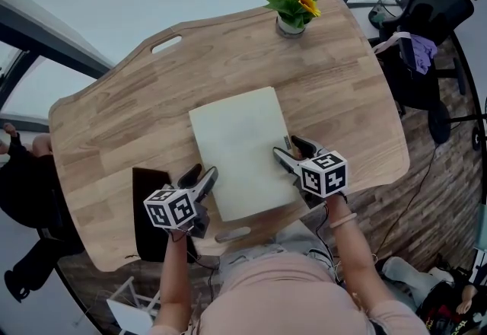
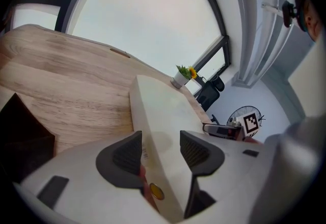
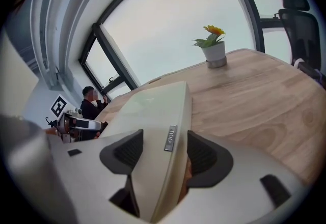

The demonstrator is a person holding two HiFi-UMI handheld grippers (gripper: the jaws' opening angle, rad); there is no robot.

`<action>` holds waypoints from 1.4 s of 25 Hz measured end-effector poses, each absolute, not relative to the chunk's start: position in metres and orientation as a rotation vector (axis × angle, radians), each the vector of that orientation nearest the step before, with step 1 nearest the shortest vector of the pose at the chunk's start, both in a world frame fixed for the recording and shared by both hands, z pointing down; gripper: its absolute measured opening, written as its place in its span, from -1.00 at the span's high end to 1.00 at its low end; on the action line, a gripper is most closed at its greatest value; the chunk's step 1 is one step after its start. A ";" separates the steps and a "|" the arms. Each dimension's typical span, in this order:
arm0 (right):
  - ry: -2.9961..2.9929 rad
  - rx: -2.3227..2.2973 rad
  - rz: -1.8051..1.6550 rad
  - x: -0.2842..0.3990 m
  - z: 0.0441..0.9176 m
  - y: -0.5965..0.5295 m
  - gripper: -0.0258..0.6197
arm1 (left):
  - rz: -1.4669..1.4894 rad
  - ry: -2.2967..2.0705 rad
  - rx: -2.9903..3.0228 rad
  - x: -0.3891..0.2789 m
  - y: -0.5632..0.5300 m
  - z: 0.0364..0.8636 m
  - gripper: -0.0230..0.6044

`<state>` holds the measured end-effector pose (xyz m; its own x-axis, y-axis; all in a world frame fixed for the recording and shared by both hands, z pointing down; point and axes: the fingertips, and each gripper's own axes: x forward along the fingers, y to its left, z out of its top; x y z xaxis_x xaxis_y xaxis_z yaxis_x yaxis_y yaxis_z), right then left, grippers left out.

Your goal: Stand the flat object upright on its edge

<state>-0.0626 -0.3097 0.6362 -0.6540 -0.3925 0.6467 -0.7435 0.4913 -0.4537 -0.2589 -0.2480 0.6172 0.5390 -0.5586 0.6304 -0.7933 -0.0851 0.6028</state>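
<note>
The flat object (image 1: 242, 147) is a cream rectangular case on the wooden table (image 1: 114, 113); from the head view it looks flat. My left gripper (image 1: 200, 173) is at its near left corner and my right gripper (image 1: 293, 149) at its near right edge. In the left gripper view the case (image 2: 163, 111) runs between the jaws of the left gripper (image 2: 160, 149), with narrow gaps beside the pads. The right gripper view shows the case's edge (image 3: 153, 111), bearing a small label, between the jaws of the right gripper (image 3: 164, 149). Both stand open around it.
A potted yellow flower (image 1: 291, 21) stands at the table's far edge. A dark flat thing (image 1: 148, 204) lies at the near left, beside my left gripper. An office chair (image 1: 426, 44) is beyond the right end. A person (image 1: 19, 173) sits off the left end.
</note>
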 end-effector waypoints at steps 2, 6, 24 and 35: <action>-2.275 0.923 1.055 -0.062 0.638 -0.310 0.10 | 0.291 -1.110 1.753 -0.258 -0.247 0.622 0.24; -2.273 0.890 1.163 -0.064 0.642 -0.311 0.05 | 0.279 -1.074 1.726 -0.255 -0.246 0.628 0.21; -2.207 0.784 1.440 -0.072 0.660 -0.306 -0.12 | 0.201 -0.929 1.613 -0.250 -0.246 0.646 0.10; -2.200 0.790 1.464 -0.071 0.662 -0.306 -0.14 | 0.157 -0.936 1.593 -0.248 -0.246 0.645 0.08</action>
